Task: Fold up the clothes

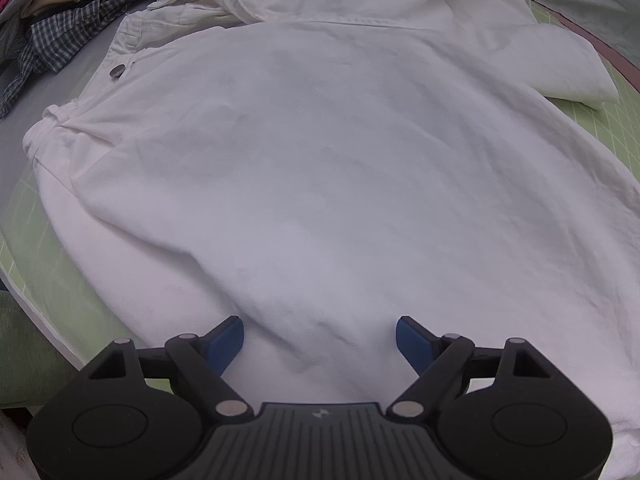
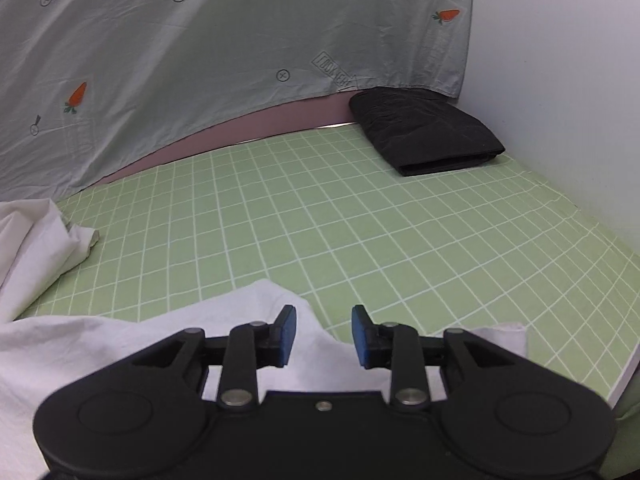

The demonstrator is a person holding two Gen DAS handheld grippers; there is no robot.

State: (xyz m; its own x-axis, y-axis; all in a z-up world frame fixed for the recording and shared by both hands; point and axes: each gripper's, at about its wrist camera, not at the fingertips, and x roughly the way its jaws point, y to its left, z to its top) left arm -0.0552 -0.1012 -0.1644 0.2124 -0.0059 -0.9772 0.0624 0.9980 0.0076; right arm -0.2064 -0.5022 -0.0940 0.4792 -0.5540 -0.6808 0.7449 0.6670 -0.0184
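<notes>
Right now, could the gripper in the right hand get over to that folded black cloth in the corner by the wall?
Probably yes. The right gripper is open with nothing between its pads, and only bare green grid mat lies between it and the folded black cloth. Whether the person's arm stretches that far I cannot tell.

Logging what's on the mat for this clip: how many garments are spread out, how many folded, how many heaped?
Spread out: 1, the white shirt
Folded: 1, the black garment
Heaped: 1 pile of clothes, too tangled to count separately
Total: 2 single garments plus 1 pile
</notes>
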